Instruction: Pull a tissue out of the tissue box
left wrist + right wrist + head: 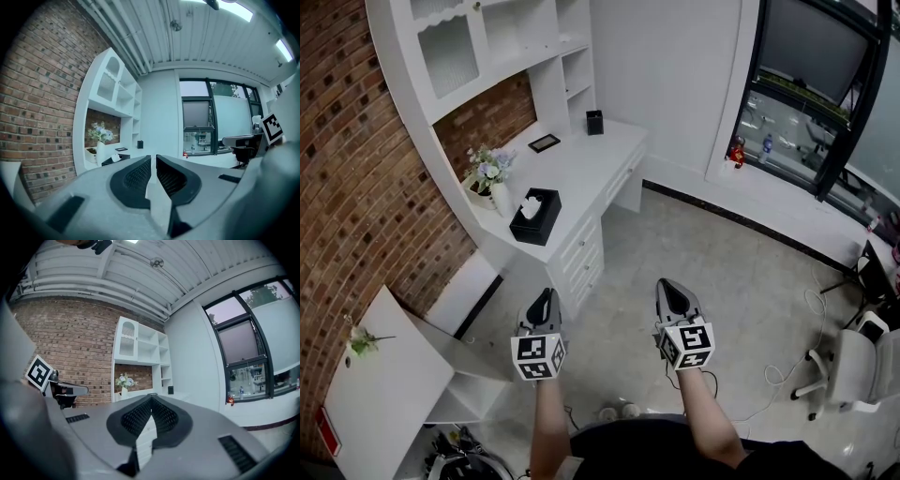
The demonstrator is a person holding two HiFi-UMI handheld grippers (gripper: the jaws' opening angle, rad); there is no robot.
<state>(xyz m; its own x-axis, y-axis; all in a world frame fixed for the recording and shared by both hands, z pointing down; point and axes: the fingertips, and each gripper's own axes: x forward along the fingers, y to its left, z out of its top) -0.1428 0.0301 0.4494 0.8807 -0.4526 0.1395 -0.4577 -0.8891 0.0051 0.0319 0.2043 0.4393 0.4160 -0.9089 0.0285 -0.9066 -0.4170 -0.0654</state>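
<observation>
Black rectangular tissue box [535, 217] sits on smooth white desk [581, 167].

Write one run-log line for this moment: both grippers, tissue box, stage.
left gripper shut, empty | right gripper shut, empty | black tissue box on desk, tissue up | stage: not reached

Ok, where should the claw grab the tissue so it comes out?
Pinch the white tuft of the tissue that pokes up from the top of the black box. Come from above, probably best, since the tuft sticks out over the box and nothing covers it.
</observation>
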